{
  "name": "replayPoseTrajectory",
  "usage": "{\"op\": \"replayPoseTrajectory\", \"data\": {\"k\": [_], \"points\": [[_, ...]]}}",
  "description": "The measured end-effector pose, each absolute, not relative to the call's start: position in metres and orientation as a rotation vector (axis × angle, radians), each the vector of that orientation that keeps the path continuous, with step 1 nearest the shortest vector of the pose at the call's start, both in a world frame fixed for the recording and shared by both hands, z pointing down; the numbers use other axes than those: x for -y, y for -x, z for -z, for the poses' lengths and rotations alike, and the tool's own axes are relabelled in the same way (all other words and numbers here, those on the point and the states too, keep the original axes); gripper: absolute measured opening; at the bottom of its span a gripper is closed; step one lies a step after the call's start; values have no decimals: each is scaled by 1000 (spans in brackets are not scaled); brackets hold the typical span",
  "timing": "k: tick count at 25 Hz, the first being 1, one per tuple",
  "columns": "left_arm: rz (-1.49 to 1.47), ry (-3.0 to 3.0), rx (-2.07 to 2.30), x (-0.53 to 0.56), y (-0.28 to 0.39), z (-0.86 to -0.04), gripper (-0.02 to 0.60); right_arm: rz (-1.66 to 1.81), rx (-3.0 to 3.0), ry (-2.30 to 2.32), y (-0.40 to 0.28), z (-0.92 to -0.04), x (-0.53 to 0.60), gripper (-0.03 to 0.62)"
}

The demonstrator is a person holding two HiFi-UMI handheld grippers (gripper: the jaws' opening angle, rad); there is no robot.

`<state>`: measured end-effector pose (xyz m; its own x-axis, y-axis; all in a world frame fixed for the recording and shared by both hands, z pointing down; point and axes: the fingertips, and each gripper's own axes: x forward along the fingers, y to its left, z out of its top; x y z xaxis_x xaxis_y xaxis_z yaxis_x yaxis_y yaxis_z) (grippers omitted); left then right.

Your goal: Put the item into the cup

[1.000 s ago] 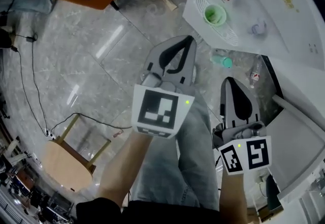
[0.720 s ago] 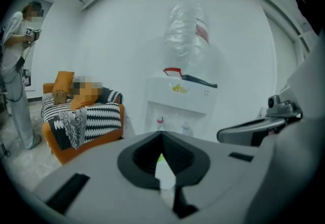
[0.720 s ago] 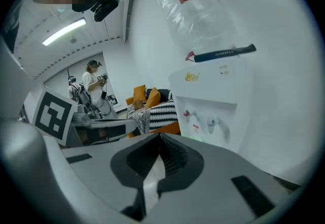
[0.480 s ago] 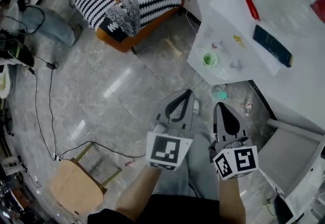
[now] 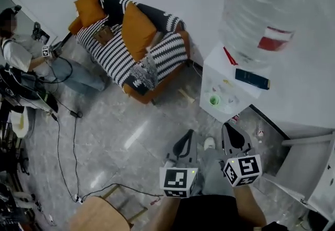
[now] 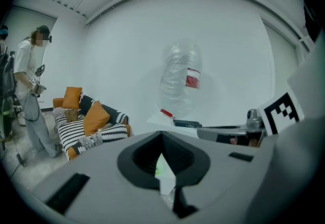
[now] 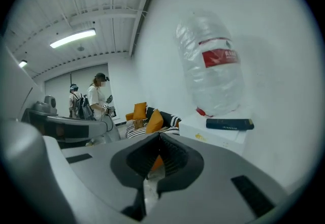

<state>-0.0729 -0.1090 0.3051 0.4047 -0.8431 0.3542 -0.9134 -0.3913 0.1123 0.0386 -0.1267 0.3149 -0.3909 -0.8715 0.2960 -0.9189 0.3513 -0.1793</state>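
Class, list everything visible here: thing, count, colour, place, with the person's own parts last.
Water dispenser: one, white, by the right wall.
Water bottle: one, clear, red label, atop the dispenser.
Cup: one, green, on the dispenser's ledge.
Flat item: one, dark, on the dispenser's top.
Sofa: one, orange, striped covers, against the wall.
Cushions: two, orange, on the sofa.
Stool: one, wooden, floor, lower left.
Bystanders: two, white tops, beyond the sofa.
Left tongs: one, grey, shut, empty, low centre.
Right tongs: one, grey, shut, empty, beside them.
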Motion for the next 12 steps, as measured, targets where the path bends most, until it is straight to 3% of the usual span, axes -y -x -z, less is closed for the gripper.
{"op": "replayPoseTrajectory", "data": {"k": [12], "points": [[-172, -2553, 1498, 104, 52, -202, 14, -302, 2636, -1742, -25, -200, 96, 9]]}}
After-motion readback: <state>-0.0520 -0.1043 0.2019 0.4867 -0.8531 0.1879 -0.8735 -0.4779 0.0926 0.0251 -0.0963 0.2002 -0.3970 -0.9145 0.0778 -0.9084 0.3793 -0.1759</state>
